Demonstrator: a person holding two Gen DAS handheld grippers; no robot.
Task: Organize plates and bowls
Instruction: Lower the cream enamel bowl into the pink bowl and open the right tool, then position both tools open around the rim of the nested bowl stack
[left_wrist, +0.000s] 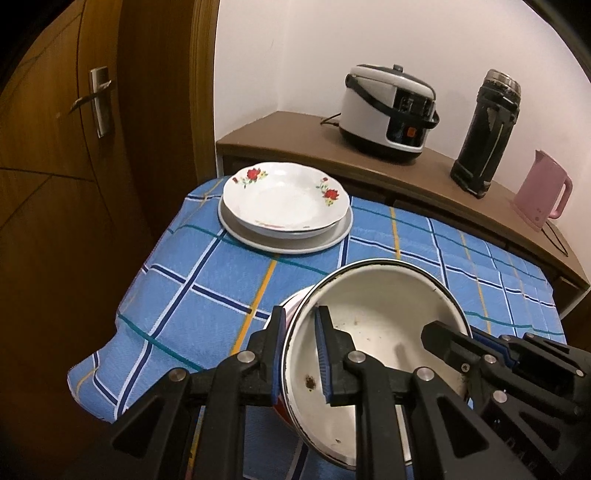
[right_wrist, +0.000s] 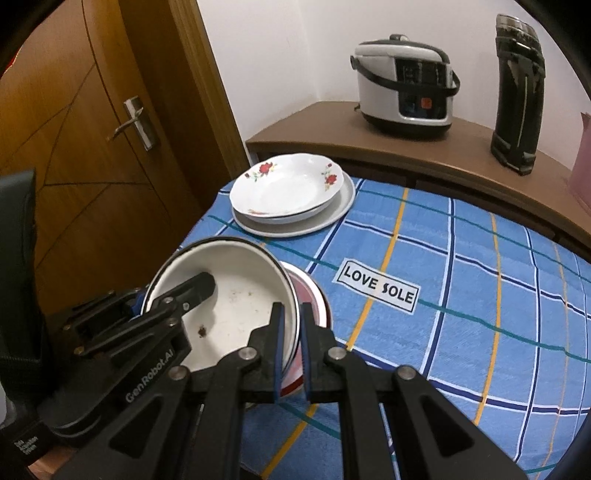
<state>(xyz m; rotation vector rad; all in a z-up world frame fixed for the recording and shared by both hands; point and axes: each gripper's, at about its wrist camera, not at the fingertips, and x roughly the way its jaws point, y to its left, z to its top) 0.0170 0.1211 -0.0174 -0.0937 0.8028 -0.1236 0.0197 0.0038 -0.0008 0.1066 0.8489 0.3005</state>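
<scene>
Both claws are clamping the rim of a white enamel bowl with a dark rim (left_wrist: 384, 314), tilted above the bench near its front edge. Left claw (left_wrist: 301, 354) is pinching the bowl's wall at 9 o'clock, nearly closed, one pad inside and one outside. Right claw (right_wrist: 291, 343) is gripping the opposite wall at 3 o'clock, fully squeezed. A red-and-white bowl (right_wrist: 314, 295) is sitting just under the held one. At 12 o'clock, a white floral deep plate (left_wrist: 286, 197) is resting on a plain white flat plate (left_wrist: 332, 236), on the blue checked cloth (right_wrist: 461, 295).
</scene>
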